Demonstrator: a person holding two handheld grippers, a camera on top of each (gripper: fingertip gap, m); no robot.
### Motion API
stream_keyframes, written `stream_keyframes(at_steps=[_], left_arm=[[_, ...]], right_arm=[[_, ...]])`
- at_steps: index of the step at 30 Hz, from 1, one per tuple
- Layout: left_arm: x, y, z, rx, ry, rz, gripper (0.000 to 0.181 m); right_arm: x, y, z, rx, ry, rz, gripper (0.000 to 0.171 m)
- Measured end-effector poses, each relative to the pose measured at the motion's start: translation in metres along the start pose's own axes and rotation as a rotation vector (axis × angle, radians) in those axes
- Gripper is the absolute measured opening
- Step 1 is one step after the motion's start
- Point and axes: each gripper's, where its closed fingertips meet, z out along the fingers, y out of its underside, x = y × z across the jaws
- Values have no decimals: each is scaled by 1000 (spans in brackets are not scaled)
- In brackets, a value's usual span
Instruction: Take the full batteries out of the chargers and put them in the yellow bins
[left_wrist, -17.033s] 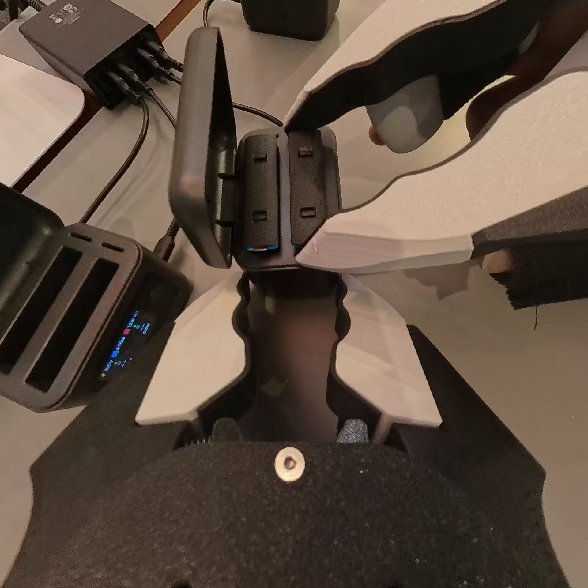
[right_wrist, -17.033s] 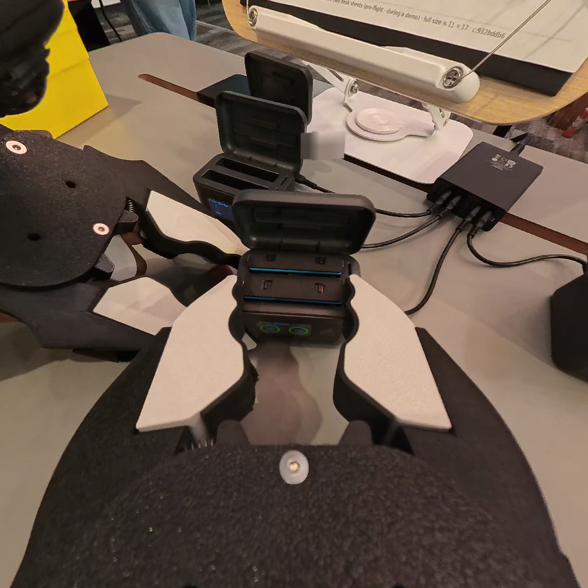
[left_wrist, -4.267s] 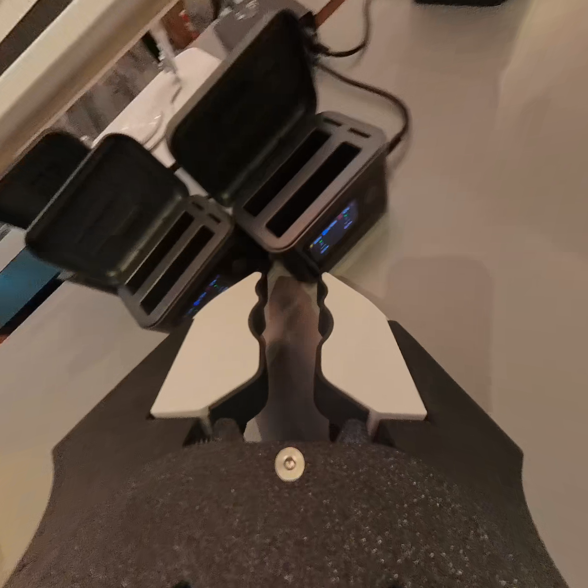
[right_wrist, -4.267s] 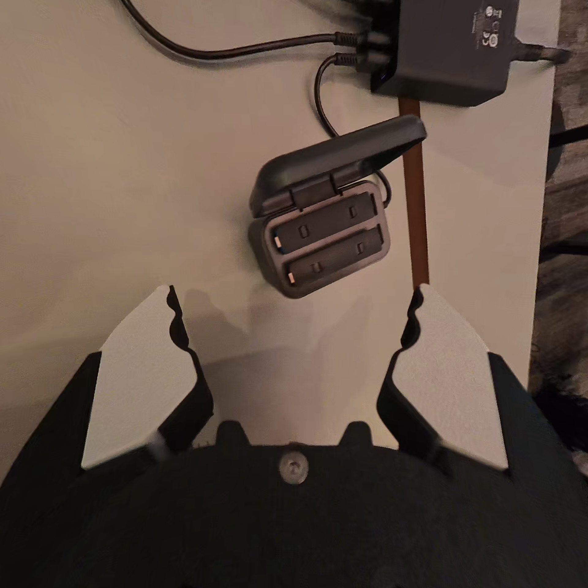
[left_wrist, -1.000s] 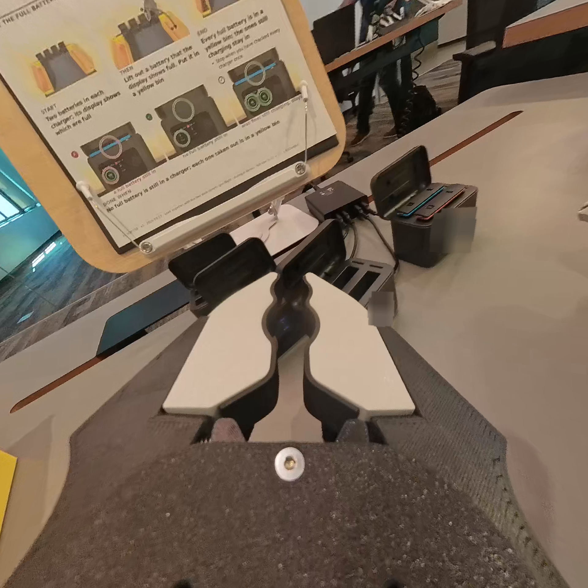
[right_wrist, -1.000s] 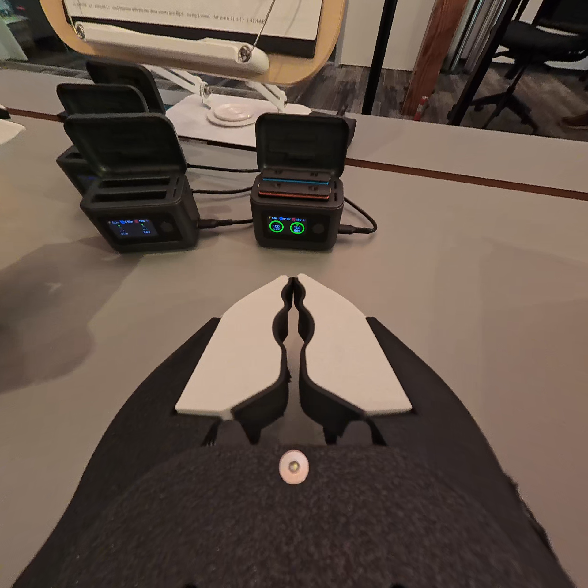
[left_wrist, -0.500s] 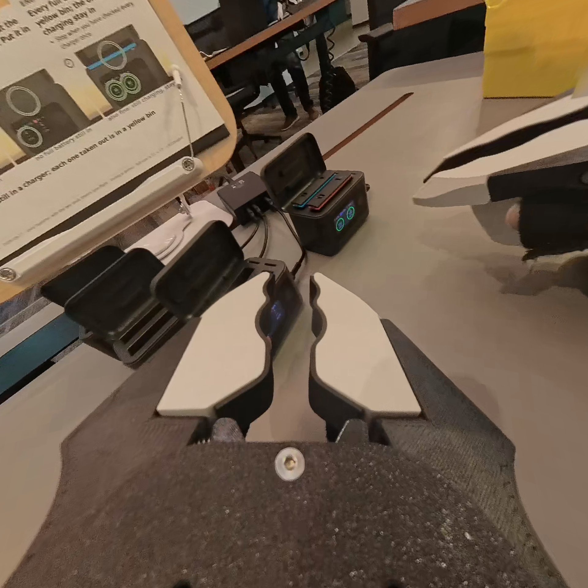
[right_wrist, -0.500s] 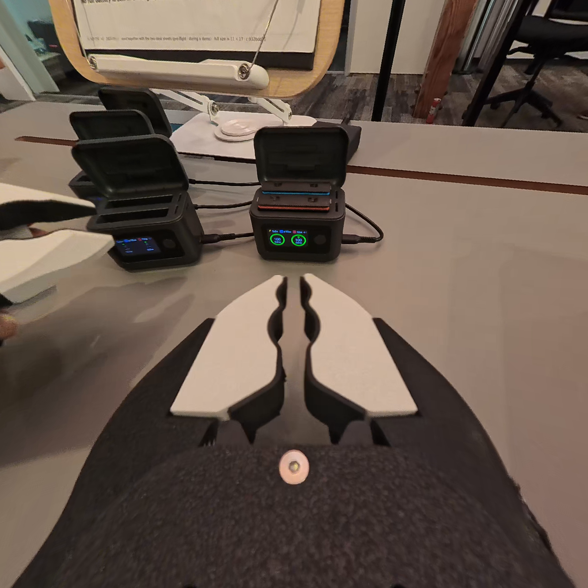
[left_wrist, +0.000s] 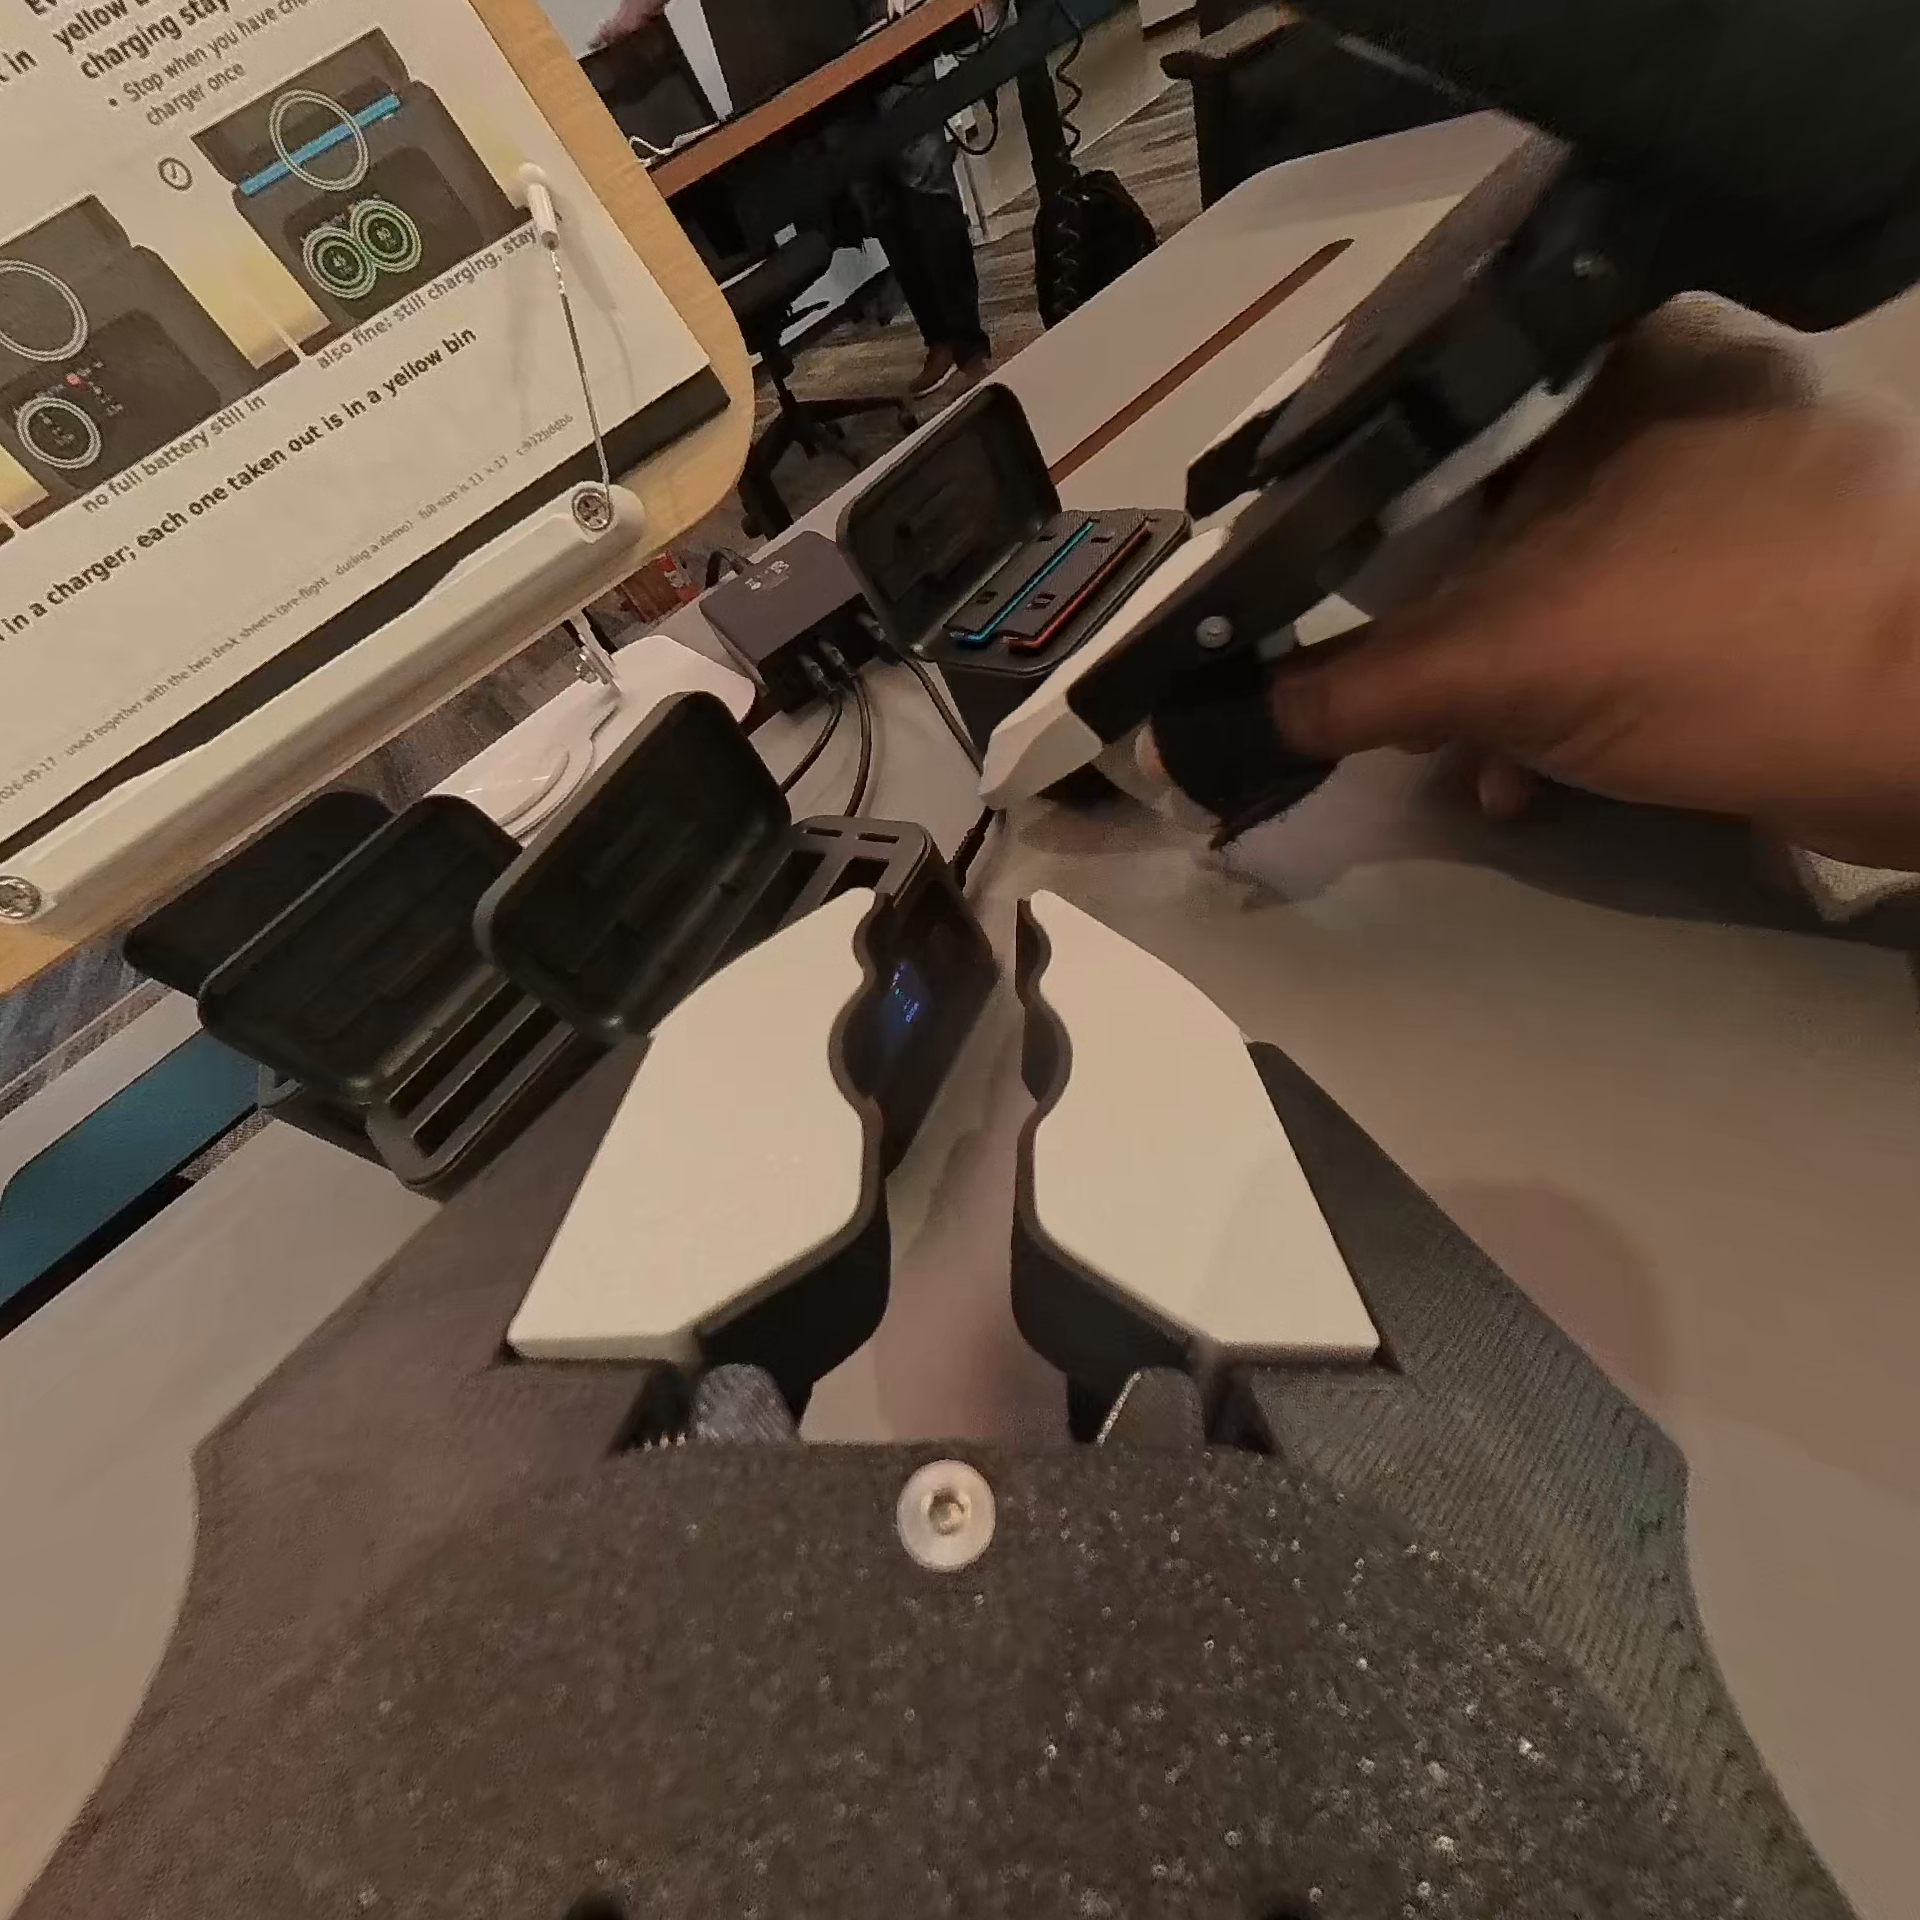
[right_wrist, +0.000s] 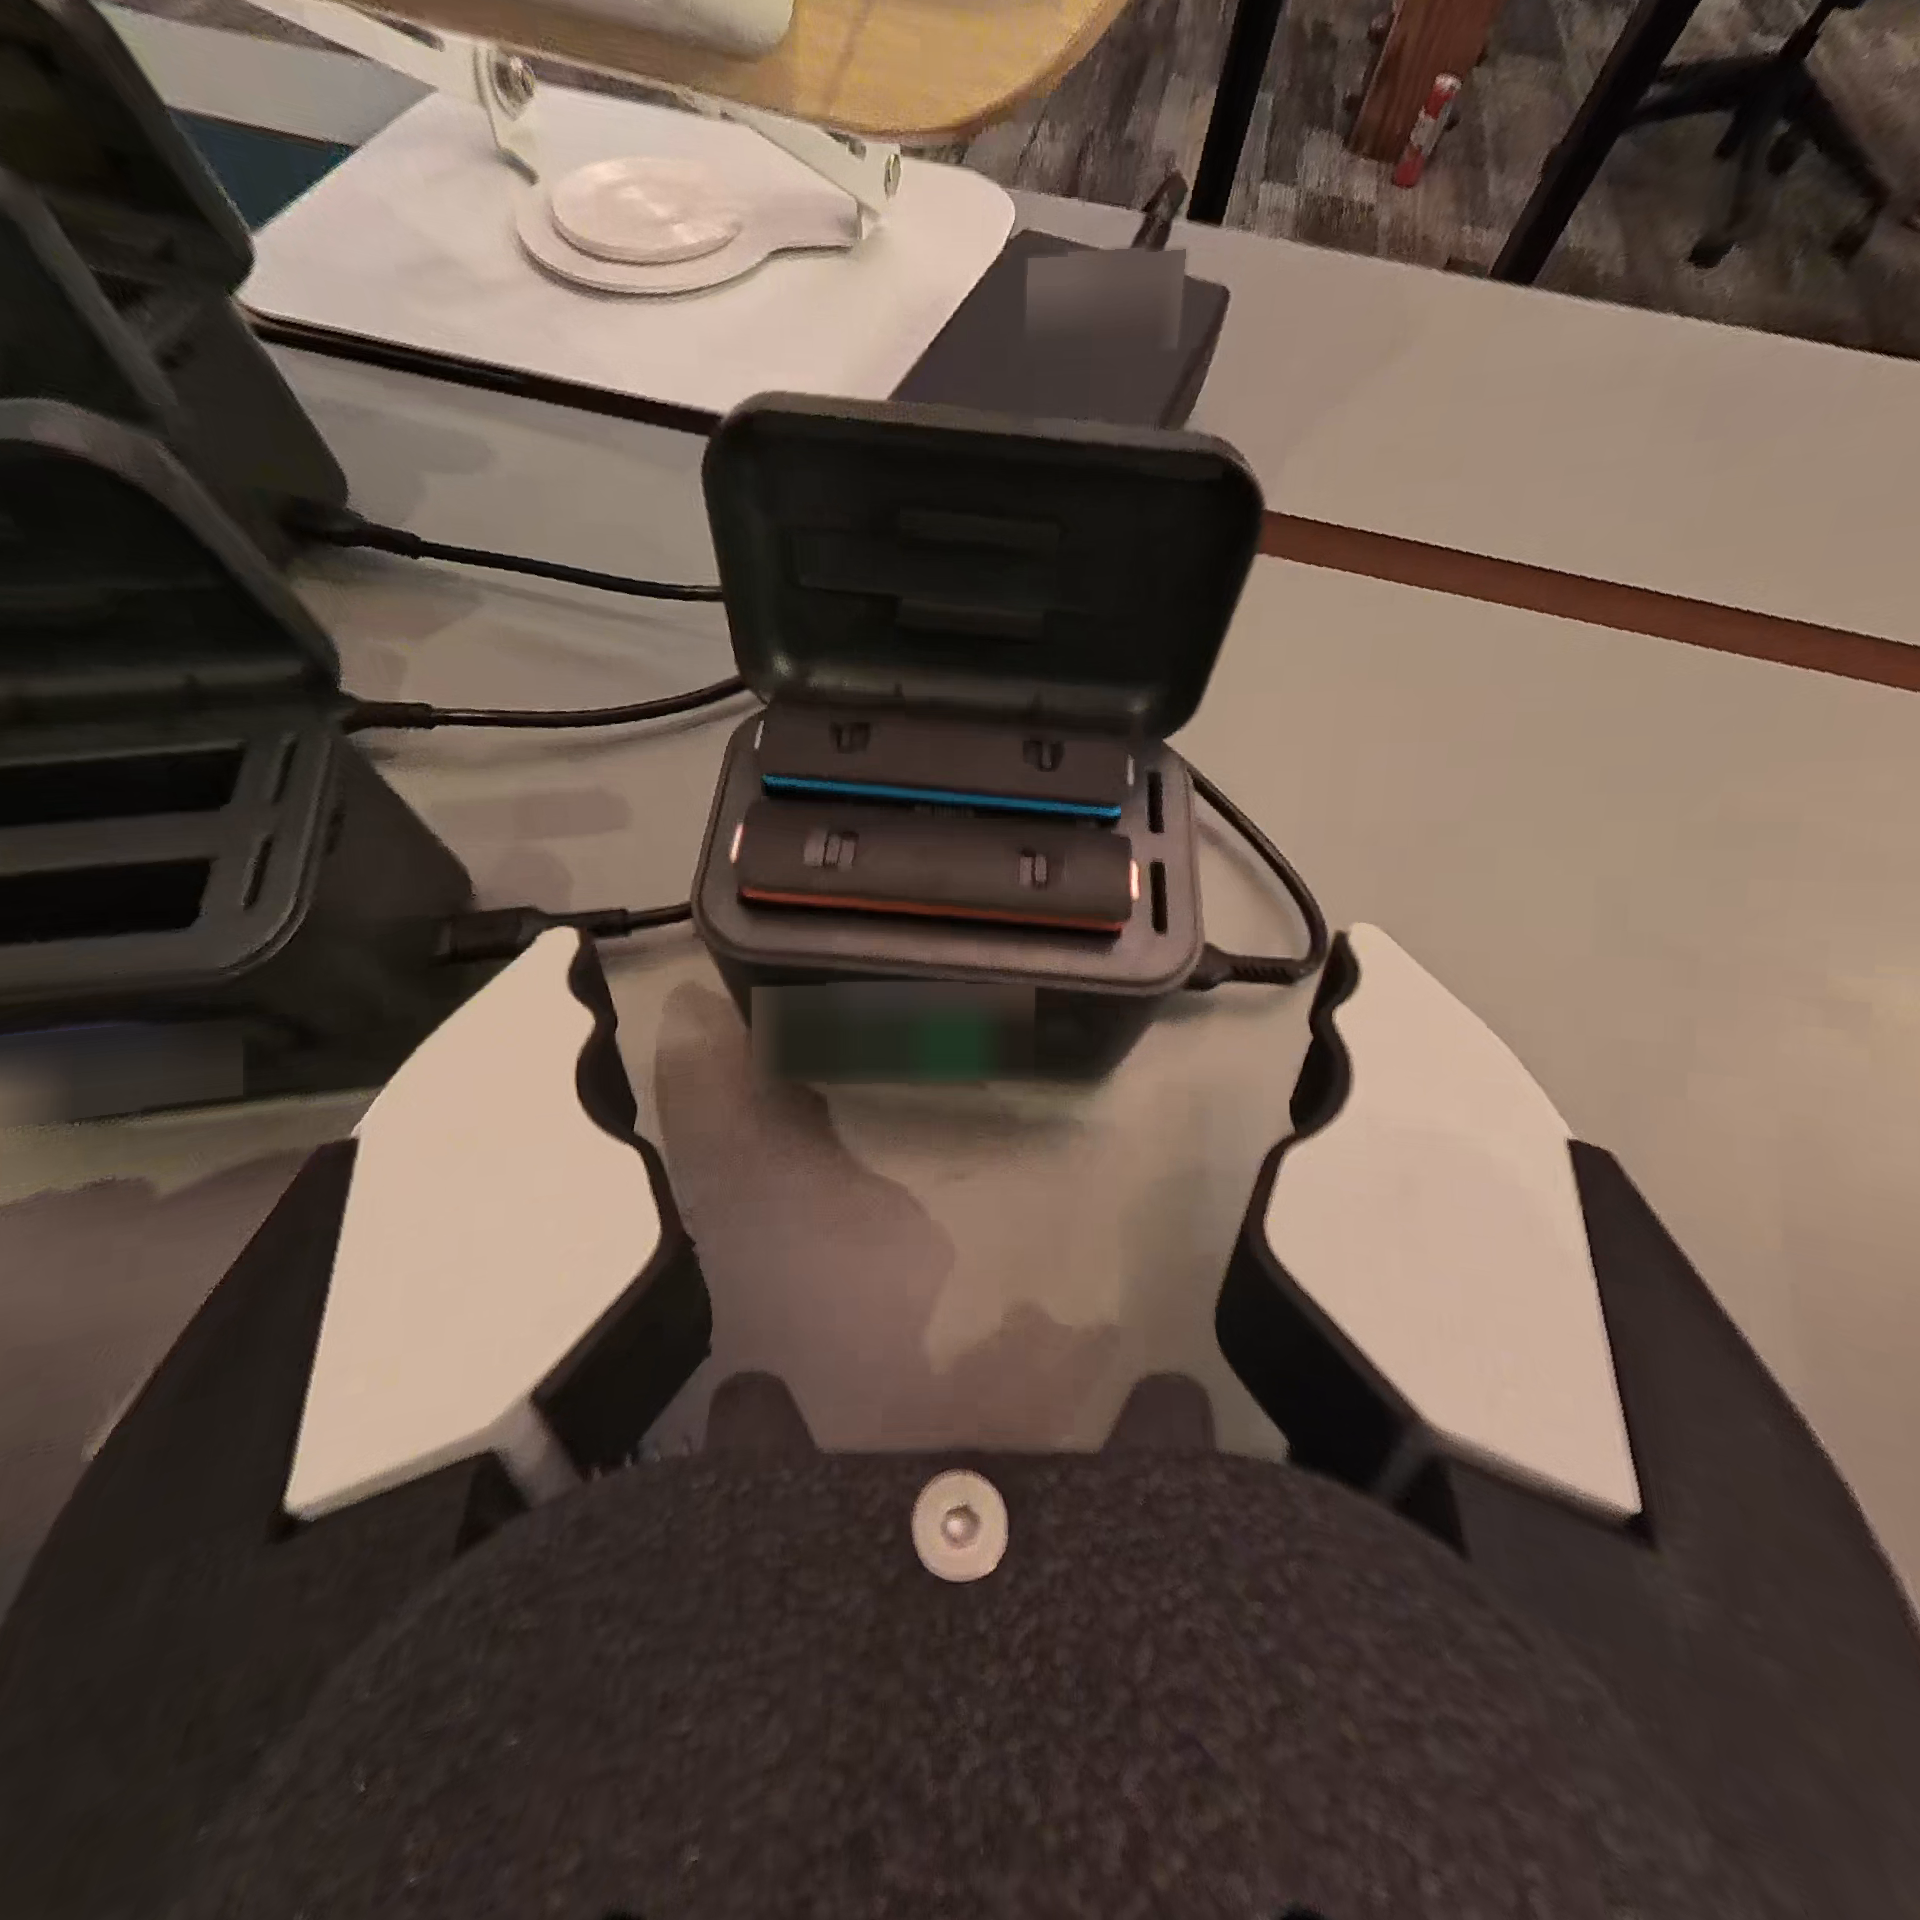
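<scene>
The right gripper (right_wrist: 961, 966) stands with its jaws spread wide, empty, poised just short of the open charger (right_wrist: 951, 935) on the grey table (right_wrist: 1558, 831). Two batteries sit in that charger's slots: the blue-edged battery (right_wrist: 940, 764) at the rear, under the raised lid (right_wrist: 982, 561), and the orange-edged battery (right_wrist: 935, 868) at the front. Both are seated and untouched. The charger's display is obscured in this view, so their charge cannot be confirmed here.

The left gripper (left_wrist: 940, 909) is parted only narrowly, holds nothing, and hangs close over an empty charger (left_wrist: 873, 935) whose slots show no batteries. No yellow bin appears in either view.

Risks noted, as judgement:
- The two batteries lie close together; wide jaws descending between them could catch both, or wedge against the lid.
- The charger is light and tethered by a cable (right_wrist: 1262, 904); an off-vertical pull could lift or drag the whole unit rather than free the battery.
- The grippers are near one another, as the left wrist view shows the right gripper (left_wrist: 1049, 748) just ahead; a careless swing invites collision.
</scene>
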Motion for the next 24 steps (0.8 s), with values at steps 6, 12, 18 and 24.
stream_keyframes(at_steps=[6, 12, 18, 24], left_arm=[[17, 0, 3, -17, 96, -20, 19], [33, 11, 23, -140, 131, 6, 23], [19, 29, 34, -260, 80, -36, 42], [16, 39, 38, -318, 137, -111, 64]], right_arm=[[-4, 1, 17, -68, -57, 9, 101], [-24, 0, 13, -53, -149, -43, 96], [-59, 0, 0, -28, -326, -118, 95], [-85, 5, -20, -61, -557, -126, 95]])
